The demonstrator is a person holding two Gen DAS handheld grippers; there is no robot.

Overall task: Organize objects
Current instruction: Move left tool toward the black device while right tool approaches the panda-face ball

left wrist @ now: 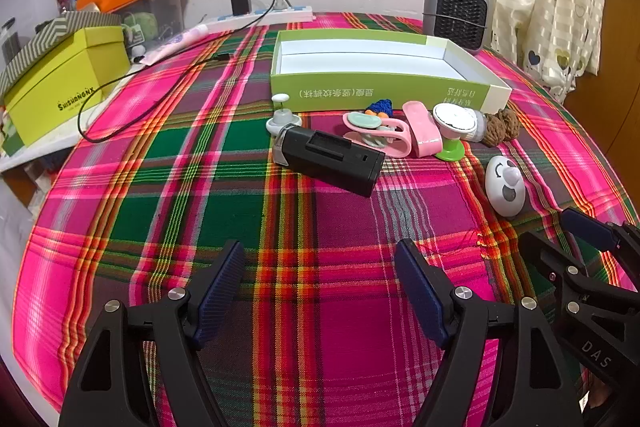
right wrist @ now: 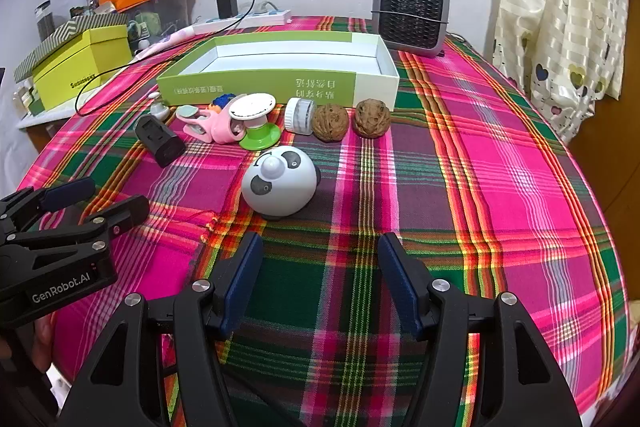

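Small clutter lined up before an empty green tray, both grippers released and holding nothing.

From the panda gadget: the green-and-white tray [right wrist: 256,83] lies at twelve o'clock, a stiff cardboard target. The black box-shaped device [left wrist: 328,157], at nine o'clock, looks dense; clamp across its narrow sides. The panda gadget [right wrist: 280,183] looks smooth and slippery; pinch its flanks low. Two walnuts [right wrist: 352,119], at one o'clock, are hard, light, likely to roll. Left gripper [left wrist: 320,291] and right gripper [right wrist: 320,283] gape over bare cloth.
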